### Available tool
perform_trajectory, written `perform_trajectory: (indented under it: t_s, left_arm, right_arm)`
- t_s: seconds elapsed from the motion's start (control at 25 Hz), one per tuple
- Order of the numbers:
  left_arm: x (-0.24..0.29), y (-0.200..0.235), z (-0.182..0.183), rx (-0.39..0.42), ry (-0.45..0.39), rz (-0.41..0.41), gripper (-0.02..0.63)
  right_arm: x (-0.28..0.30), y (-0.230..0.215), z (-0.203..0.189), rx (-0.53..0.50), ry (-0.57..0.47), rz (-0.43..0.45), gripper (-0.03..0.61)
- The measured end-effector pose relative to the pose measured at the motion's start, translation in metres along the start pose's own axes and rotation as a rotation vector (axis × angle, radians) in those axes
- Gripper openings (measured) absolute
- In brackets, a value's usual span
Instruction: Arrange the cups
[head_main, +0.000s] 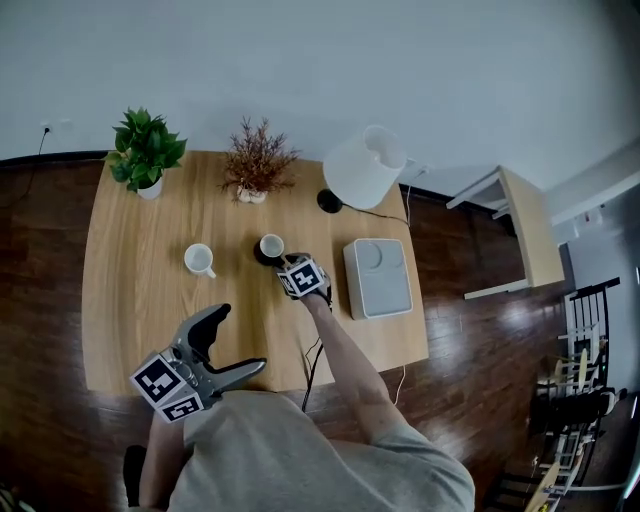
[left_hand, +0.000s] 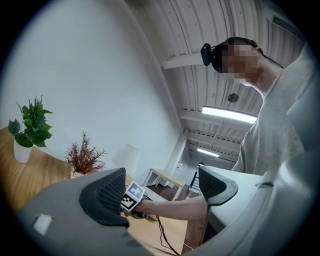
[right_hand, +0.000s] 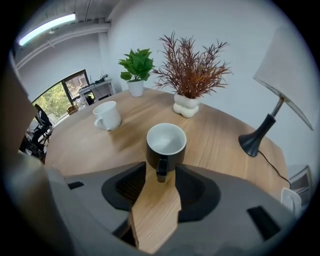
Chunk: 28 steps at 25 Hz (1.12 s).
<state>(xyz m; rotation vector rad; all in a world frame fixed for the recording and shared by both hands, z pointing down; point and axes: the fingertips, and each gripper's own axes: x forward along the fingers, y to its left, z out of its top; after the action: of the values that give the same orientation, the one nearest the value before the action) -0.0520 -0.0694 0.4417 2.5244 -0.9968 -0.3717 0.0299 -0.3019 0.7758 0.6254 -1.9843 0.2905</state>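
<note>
A black cup (right_hand: 166, 144) with a white inside stands upright on the wooden table (head_main: 130, 300), also seen in the head view as the black cup (head_main: 270, 247). My right gripper (right_hand: 161, 172) is open, and the cup's handle points in between its fingertips with a small gap on each side. A white cup (head_main: 200, 259) stands to the left of the black one, apart from it; the right gripper view shows this white cup (right_hand: 107, 115) too. My left gripper (head_main: 235, 340) hangs open and empty over the table's front edge, tilted up, with nothing between its jaws (left_hand: 162, 185).
A green potted plant (head_main: 146, 152) and a red-brown dried plant (head_main: 256, 162) stand along the far edge. A white lamp (head_main: 362, 170) with a black base and a white box (head_main: 377, 277) are at the right. A cable (head_main: 312, 365) runs off the front edge.
</note>
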Motion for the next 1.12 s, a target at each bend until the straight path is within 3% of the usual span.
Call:
perform_trajectory:
  t_s: [0.12, 0.24, 0.44, 0.52, 0.68, 0.8, 0.92, 1.04, 1.12]
  left_arm:
    - [-0.005, 0.0, 0.0, 0.007, 0.0, 0.004, 0.442]
    - [-0.006, -0.003, 0.001, 0.011, -0.001, -0.006, 0.442]
    - [-0.004, -0.011, -0.001, 0.016, 0.011, -0.041, 0.442]
    - [0.002, -0.016, -0.005, 0.01, 0.025, -0.063, 0.44]
    - [0.025, -0.027, -0.018, -0.004, 0.083, -0.141, 0.44]
    - [0.059, -0.046, -0.027, 0.008, 0.135, -0.238, 0.437]
    - [0.098, -0.073, -0.032, 0.031, 0.163, -0.338, 0.437]
    - [0.123, -0.103, -0.038, 0.04, 0.182, -0.415, 0.437]
    - [0.128, -0.117, -0.047, 0.039, 0.201, -0.44, 0.437]
  right_arm:
    - [0.012, 0.001, 0.0, -0.001, 0.057, 0.005, 0.197]
    - [0.02, 0.0, 0.001, 0.0, 0.087, 0.003, 0.117]
    - [0.013, 0.008, -0.001, 0.073, 0.05, 0.053, 0.083]
    - [0.002, 0.017, -0.013, 0.159, -0.001, 0.102, 0.083]
    - [-0.039, 0.04, -0.04, 0.461, -0.212, 0.275, 0.083]
    - [-0.089, 0.038, -0.056, 0.559, -0.383, 0.313, 0.083]
    - [-0.147, 0.002, -0.076, 0.607, -0.512, 0.243, 0.083]
    - [-0.198, -0.067, -0.106, 0.626, -0.572, 0.072, 0.083]
    - [-0.217, -0.123, -0.136, 0.651, -0.559, -0.064, 0.083]
